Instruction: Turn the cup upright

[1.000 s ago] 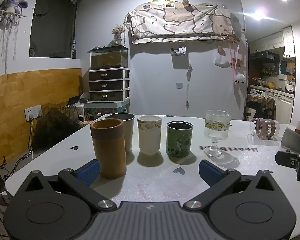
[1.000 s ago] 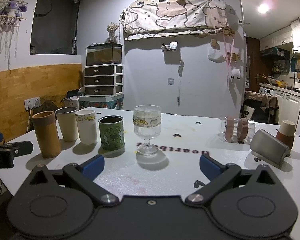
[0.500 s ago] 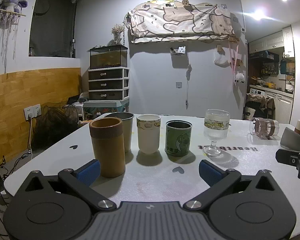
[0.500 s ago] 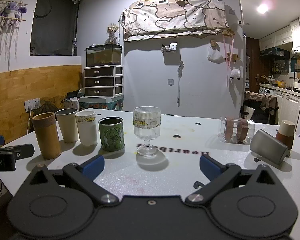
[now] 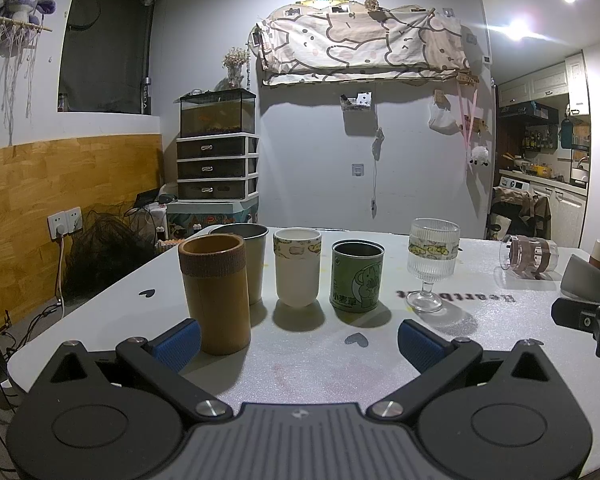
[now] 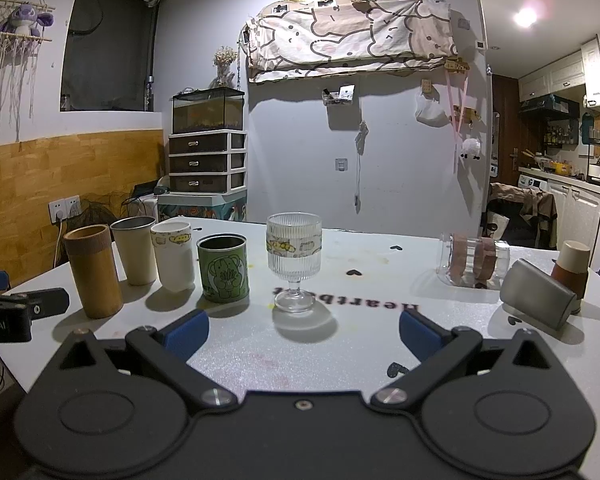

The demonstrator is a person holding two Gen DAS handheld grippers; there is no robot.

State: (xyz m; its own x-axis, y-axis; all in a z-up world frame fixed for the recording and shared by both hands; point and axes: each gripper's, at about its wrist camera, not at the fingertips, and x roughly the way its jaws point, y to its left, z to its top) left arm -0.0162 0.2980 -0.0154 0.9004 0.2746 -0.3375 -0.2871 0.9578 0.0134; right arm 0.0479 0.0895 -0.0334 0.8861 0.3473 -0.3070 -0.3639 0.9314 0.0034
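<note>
Grey walls and a wood-panelled corner back your white surface (image 5: 300,364). From the left wrist, your left tool (image 5: 299,338) hangs open and empty near the bamboo cup (image 5: 215,294); the row beside it stands upright, as a second ago.

From the right wrist, your right tool (image 6: 303,330) is open too, facing the goblet (image 6: 295,260). Nothing has shifted, so flipping is likely still ahead: the clear cup (image 6: 475,261) and grey cup (image 6: 537,294) lie on their sides, far right.

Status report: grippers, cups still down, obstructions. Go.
Left gripper and right gripper both open, empty. Clear jar and grey metal cup lie on their sides, far right. Nothing blocks them; stemmed glass stands apart.
</note>
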